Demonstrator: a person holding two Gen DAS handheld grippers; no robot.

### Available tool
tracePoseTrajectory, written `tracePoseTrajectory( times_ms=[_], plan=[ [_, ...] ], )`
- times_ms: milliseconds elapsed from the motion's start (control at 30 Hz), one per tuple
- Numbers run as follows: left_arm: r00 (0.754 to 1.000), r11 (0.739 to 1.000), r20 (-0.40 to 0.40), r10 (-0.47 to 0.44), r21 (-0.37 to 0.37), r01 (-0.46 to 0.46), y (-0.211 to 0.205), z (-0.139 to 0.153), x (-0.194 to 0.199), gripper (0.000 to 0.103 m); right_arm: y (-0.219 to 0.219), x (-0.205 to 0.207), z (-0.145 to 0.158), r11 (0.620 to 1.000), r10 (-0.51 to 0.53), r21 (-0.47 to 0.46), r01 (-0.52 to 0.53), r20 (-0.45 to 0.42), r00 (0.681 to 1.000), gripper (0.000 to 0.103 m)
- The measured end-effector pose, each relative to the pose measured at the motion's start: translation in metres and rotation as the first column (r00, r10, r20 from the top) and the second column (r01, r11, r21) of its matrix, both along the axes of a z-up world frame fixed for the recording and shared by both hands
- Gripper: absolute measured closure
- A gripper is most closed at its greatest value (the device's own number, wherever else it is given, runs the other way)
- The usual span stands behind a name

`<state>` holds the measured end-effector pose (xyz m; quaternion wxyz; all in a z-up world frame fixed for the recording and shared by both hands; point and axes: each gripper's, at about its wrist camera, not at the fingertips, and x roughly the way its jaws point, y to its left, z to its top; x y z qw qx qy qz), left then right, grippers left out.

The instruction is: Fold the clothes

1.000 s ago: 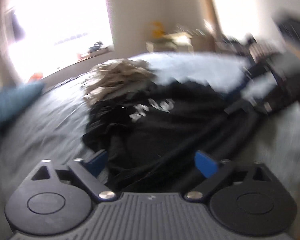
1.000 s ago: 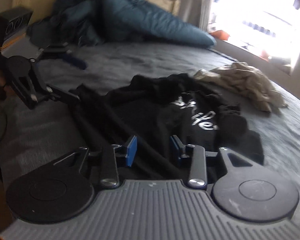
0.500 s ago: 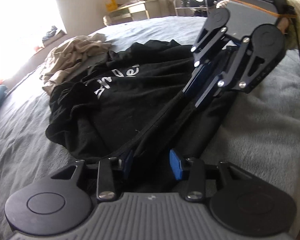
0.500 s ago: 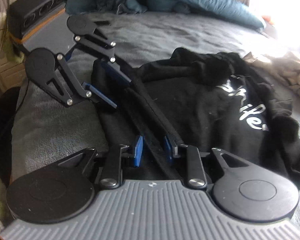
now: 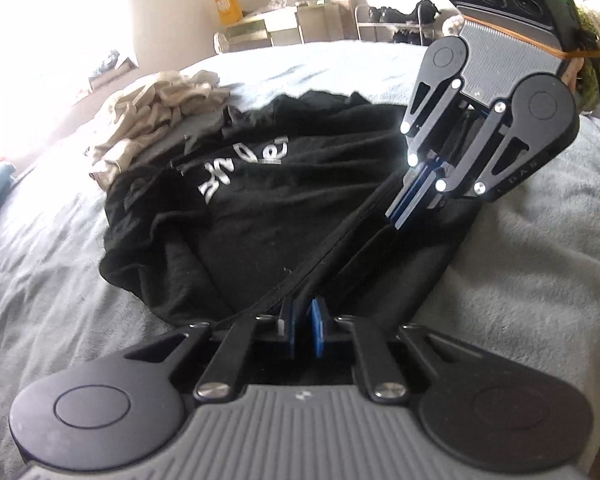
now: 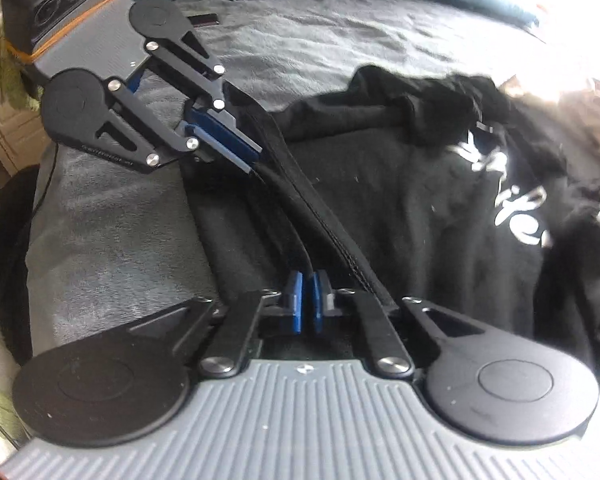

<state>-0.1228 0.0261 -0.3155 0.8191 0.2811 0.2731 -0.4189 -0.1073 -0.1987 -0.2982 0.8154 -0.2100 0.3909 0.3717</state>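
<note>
We see a crumpled black sweatshirt (image 5: 260, 216) with white lettering mid-frame on the grey bed (image 5: 48, 264), its hem stretched taut where left gripper (image 5: 303, 322) and right gripper (image 6: 305, 307) pinch it.

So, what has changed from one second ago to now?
Both grippers came in to the black shirt. The right gripper is shut on its hem; the left gripper is closing on it. The beige garment stayed in place.
</note>
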Motion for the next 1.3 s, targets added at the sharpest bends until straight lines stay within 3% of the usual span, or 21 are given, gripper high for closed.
tracePoseTrajectory(
  times_ms=[233, 333, 400, 633, 667, 733, 800, 1033, 1167, 1300],
  plan=[
    [1.0, 1.0, 0.022, -0.022, -0.013, 0.022, -0.003, 0.009, -0.008, 0.097, 0.002, -0.016, 0.018, 1.0, 0.017, -0.008, -0.016, 0.087, 0.996, 0.101],
    [0.999, 0.999, 0.014, -0.042, -0.015, 0.042, -0.01, 0.008, -0.007, 0.081, 0.002, -0.016, 0.018, 1.0, 0.024, -0.012, -0.023, 0.094, 0.995, 0.101],
    [0.997, 0.997, 0.019, -0.071, -0.02, 0.071, -0.016, 0.007, -0.007, 0.064, 0.003, -0.016, 0.017, 0.999, 0.032, -0.015, -0.031, 0.092, 0.995, 0.101],
    [0.987, 0.988, 0.029, -0.157, 0.0, 0.158, -0.038, -0.001, -0.002, 0.058, 0.005, -0.022, 0.015, 0.998, 0.058, -0.031, -0.055, 0.099, 0.993, 0.101],
    [0.986, 0.986, 0.026, -0.164, 0.008, 0.164, -0.041, -0.004, -0.001, 0.06, 0.005, -0.022, 0.015, 0.998, 0.059, -0.032, -0.056, 0.1, 0.993, 0.101],
    [0.983, 0.983, 0.015, -0.182, 0.028, 0.182, -0.045, -0.009, -0.001, 0.074, 0.004, -0.024, 0.016, 0.998, 0.058, -0.032, -0.054, 0.108, 0.993, 0.101],
    [0.981, 0.98, 0.011, -0.195, 0.042, 0.194, -0.046, -0.014, -0.003, 0.097, 0.003, -0.024, 0.017, 0.998, 0.052, -0.027, -0.049, 0.114, 0.992, 0.101],
    [0.981, 0.981, 0.02, -0.192, 0.021, 0.191, -0.042, -0.013, -0.014, 0.1, -0.006, -0.018, 0.017, 0.999, 0.032, 0.009, -0.033, 0.085, 0.996, 0.097],
    [0.979, 0.979, 0.035, -0.201, 0.023, 0.2, -0.041, -0.008, -0.021, 0.1, -0.009, -0.015, 0.013, 0.999, 0.031, 0.011, -0.032, 0.083, 0.996, 0.073],
    [0.979, 0.98, 0.047, -0.2, 0.024, 0.199, -0.04, -0.004, -0.026, 0.1, -0.01, -0.016, 0.006, 0.999, 0.036, -0.024, -0.034, 0.082, 0.996, 0.071]
  ],
)
